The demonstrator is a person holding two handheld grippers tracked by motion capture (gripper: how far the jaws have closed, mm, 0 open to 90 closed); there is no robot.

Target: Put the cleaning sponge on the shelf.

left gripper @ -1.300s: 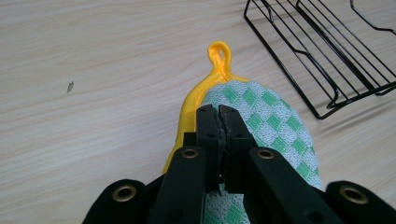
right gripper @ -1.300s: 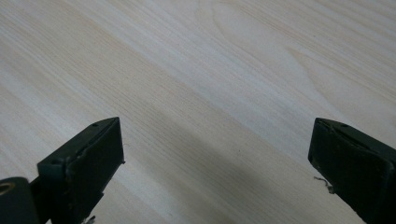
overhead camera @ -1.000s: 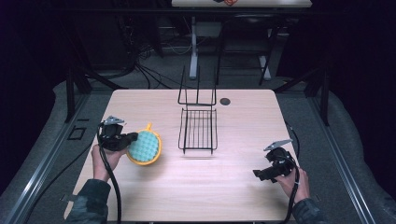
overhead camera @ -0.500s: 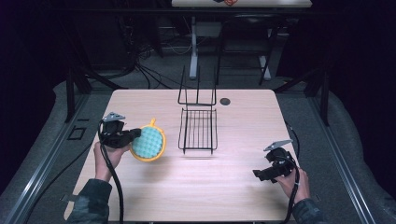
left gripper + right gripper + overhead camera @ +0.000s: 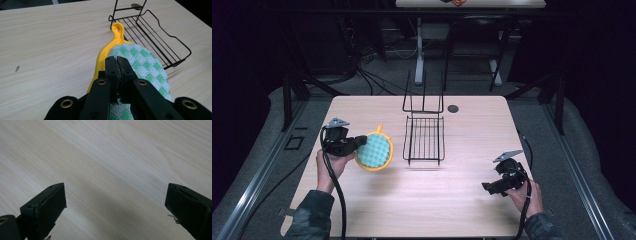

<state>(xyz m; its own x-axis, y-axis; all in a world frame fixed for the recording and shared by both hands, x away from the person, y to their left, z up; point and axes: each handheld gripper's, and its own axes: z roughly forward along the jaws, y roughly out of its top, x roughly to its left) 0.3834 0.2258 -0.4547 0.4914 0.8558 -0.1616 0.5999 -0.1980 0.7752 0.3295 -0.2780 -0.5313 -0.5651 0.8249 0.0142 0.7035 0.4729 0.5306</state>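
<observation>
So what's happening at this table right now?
A person holds a two-jaw gripper in each hand. The left gripper is clamped on a round yellow-rimmed pot holder with a green-and-white checked pad, held just left of a black wire rack on the pale wooden table. The right gripper sits open over bare wood near the table's right edge, holding nothing.

Pot holder (image 5: 374,151) nearer wire rack (image 5: 424,141)

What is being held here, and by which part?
The left hand-held gripper is shut on the pot holder, pinching its green checked pad near the yellow rim, opposite the loop end. The right hand-held gripper is open and holds nothing.
</observation>
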